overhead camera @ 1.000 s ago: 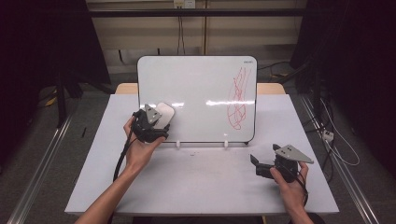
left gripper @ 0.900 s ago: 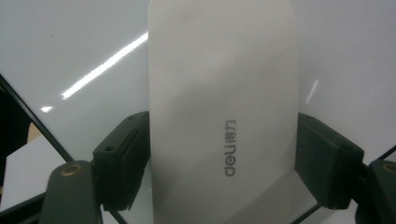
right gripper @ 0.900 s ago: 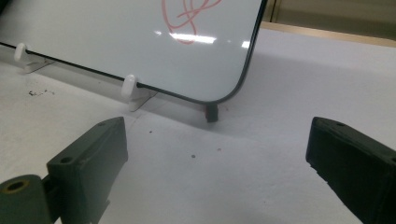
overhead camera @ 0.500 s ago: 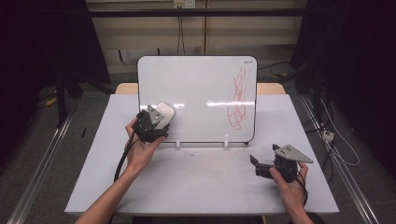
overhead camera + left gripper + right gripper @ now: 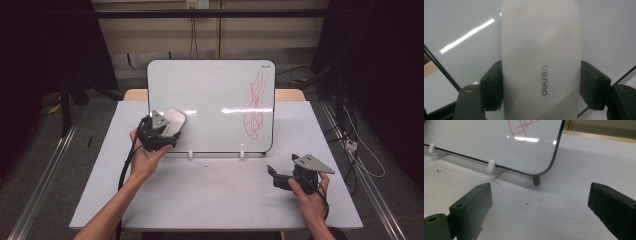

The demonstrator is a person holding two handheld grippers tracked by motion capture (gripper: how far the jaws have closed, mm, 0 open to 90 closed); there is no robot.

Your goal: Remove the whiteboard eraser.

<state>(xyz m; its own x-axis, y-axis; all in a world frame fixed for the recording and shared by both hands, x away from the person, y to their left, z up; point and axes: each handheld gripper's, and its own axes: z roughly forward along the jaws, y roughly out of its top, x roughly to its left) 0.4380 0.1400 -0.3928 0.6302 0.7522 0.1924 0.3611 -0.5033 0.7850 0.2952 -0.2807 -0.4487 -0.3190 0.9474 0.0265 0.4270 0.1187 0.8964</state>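
Observation:
An upright whiteboard (image 5: 210, 100) stands on the grey table (image 5: 215, 200), with a red scribble (image 5: 255, 107) on its right half. My left gripper (image 5: 169, 131) is shut on a white Deli eraser (image 5: 175, 120), held flat against the board's lower left corner. In the left gripper view the eraser (image 5: 540, 62) sits between both pads (image 5: 492, 87), and the board's white surface (image 5: 456, 22) lies behind it. My right gripper (image 5: 274, 176) rests on the table near the front right, open and holding nothing. Its jaws (image 5: 540, 202) point toward the board's lower right corner (image 5: 544, 167) and the scribble (image 5: 521, 127).
Small white clips (image 5: 241, 154) and a black foot (image 5: 537, 180) hold the board's bottom edge. A wooden table edge (image 5: 290, 94) shows behind the board. Cables (image 5: 360, 150) trail on the floor at the right, and metal rails (image 5: 45, 180) run along both sides.

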